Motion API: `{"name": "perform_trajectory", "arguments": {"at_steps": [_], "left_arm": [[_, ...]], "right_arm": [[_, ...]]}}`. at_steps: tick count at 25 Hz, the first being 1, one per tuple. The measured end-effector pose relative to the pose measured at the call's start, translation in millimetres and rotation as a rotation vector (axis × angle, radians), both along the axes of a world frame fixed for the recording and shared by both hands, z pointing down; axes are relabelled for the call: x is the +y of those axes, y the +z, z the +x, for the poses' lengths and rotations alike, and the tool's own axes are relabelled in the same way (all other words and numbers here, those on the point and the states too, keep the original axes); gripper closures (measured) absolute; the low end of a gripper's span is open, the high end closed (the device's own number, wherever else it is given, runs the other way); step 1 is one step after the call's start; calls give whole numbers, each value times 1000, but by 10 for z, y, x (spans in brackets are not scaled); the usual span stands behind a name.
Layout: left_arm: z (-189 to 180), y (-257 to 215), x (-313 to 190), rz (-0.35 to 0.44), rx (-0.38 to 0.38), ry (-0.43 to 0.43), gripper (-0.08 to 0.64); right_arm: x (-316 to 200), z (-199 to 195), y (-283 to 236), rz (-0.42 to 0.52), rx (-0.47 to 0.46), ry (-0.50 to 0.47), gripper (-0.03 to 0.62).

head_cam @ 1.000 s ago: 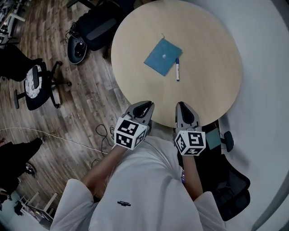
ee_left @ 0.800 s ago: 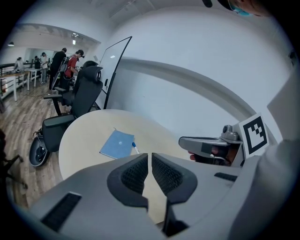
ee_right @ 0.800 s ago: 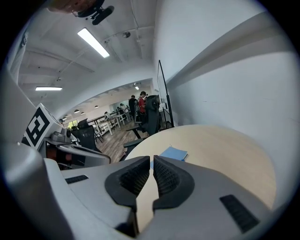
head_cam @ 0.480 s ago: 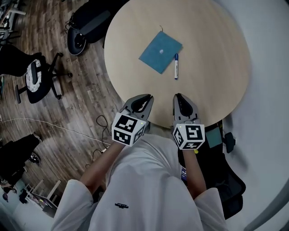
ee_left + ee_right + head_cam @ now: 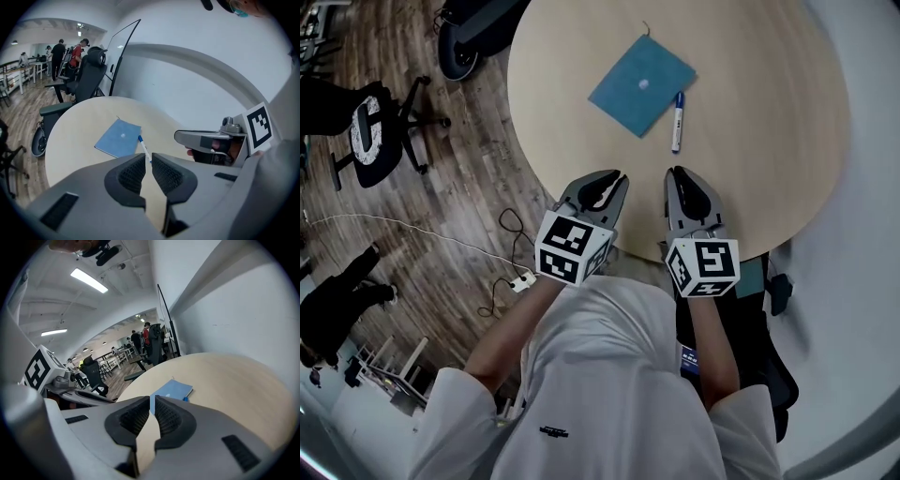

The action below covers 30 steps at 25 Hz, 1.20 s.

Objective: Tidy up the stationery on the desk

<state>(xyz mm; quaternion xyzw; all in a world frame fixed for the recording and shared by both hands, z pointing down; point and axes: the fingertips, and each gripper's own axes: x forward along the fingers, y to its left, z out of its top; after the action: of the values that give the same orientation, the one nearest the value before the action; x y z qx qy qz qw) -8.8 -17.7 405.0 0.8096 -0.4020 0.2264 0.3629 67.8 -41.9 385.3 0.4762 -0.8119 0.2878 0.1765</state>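
A blue notebook (image 5: pixel 641 84) lies flat on the round wooden table (image 5: pixel 759 141), toward its far side. A white pen with a blue cap (image 5: pixel 677 122) lies just to the notebook's right, apart from it. My left gripper (image 5: pixel 612 178) and right gripper (image 5: pixel 677 174) hover side by side over the table's near edge, well short of both objects. Both are shut with nothing between the jaws. The left gripper view shows the notebook (image 5: pixel 118 138) and pen (image 5: pixel 144 147) ahead of its jaws. The right gripper view shows the notebook (image 5: pixel 171 391) past its jaws, with the pen mostly hidden.
A black office chair (image 5: pixel 366 131) and a white cable with a power strip (image 5: pixel 520 281) are on the wooden floor to the left. Another dark chair (image 5: pixel 769 356) stands behind me on the right. A white curved wall (image 5: pixel 187 70) runs behind the table. People stand far off.
Both grippers have edged forward a little over the table's near edge, still shut. The head view has shifted. Notebook and pen lie where they were.
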Motion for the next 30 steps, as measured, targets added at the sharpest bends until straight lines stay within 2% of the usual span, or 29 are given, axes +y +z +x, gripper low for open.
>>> {"name": "perform_trajectory", "arguments": {"at_steps": [7,9,12,17,21,30], "left_arm": [[8,283,-244,-30,-12,-20,523],[65,373,-312,-38,-11,-21,523],[107,443,-340,-42,-19,-10,523],[102,651,-312,-86,-1,-20,523],[96,892,-289,-98,-21,-31,523],[36,1172,-245,-121,-20,-61,523]], "right_arm": [[-278,4,316,-29,-33,34,543],[-347,81,476,-47,-8,45,542],[-396,164,733,-90,25,58,463],[-477,283,1152,-145,46,116,463],[-530,308,1417,-162,65,126,463],[-578,327,1731,-185,102,164,463]]}}
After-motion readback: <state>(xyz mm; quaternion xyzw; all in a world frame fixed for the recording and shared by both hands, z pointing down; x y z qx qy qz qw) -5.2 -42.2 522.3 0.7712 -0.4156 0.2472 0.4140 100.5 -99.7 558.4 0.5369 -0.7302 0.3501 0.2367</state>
